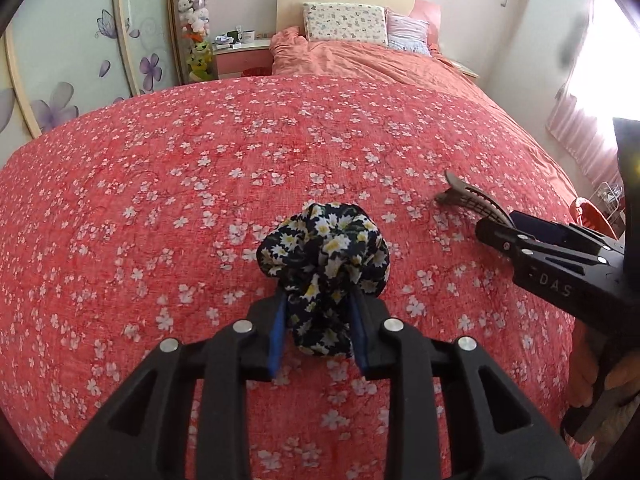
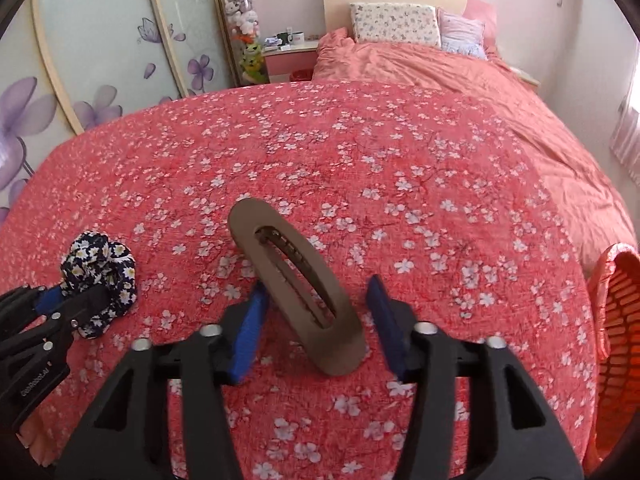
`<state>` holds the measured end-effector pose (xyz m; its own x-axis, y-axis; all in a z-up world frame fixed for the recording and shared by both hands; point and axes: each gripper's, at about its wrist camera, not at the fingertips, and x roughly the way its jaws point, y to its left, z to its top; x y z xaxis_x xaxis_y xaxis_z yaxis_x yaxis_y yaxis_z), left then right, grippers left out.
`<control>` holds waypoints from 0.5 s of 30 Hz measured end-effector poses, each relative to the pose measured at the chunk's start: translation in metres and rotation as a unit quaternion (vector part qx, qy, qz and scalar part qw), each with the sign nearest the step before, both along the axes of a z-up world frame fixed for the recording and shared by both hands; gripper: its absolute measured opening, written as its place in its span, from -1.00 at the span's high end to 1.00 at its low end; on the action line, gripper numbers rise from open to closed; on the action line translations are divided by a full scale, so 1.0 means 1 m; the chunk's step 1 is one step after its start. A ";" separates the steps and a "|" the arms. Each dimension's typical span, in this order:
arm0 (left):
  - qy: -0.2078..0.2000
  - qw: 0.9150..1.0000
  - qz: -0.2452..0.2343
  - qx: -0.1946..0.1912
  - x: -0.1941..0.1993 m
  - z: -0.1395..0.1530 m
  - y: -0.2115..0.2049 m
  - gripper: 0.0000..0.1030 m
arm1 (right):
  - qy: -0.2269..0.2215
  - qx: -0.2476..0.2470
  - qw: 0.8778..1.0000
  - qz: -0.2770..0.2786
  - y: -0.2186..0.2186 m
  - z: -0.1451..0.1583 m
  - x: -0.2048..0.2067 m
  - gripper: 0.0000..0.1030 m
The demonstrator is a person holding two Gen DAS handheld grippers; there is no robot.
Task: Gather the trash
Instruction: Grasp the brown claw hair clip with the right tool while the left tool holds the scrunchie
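A dark floral scrunchie (image 1: 324, 256) lies on the red flowered bedspread (image 1: 200, 168). My left gripper (image 1: 320, 320) has its blue pads on either side of the scrunchie's near end and is shut on it. The scrunchie also shows in the right wrist view (image 2: 100, 268). A brown hair clip (image 2: 298, 284) lies on the bedspread (image 2: 400, 184) between the blue pads of my right gripper (image 2: 318, 316), which is open with gaps on both sides. In the left wrist view the clip (image 1: 472, 198) sticks out past the right gripper's fingers (image 1: 504, 240).
An orange mesh basket (image 2: 618, 320) stands off the bed's right edge. Pillows (image 1: 344, 22) and a bunched orange duvet (image 1: 360, 56) lie at the far end. A wardrobe with purple flowers (image 1: 80, 60) and a nightstand (image 1: 240, 54) stand on the left.
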<state>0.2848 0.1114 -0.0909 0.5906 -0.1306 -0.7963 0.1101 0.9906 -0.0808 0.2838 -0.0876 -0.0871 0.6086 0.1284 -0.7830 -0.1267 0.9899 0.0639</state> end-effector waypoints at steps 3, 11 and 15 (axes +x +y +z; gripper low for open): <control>-0.001 1.000 0.000 0.002 0.003 0.000 -0.009 0.50 | -0.001 -0.001 1.000 -0.011 -0.006 0.000 -0.007 0.69; -0.011 0.999 -0.030 -0.006 -0.007 0.005 -0.030 0.59 | 0.003 0.043 0.998 -0.055 -0.045 0.002 -0.034 0.81; -0.019 0.997 -0.067 -0.014 -0.018 0.007 -0.050 0.59 | 0.010 0.064 0.996 -0.068 -0.061 0.002 -0.052 0.81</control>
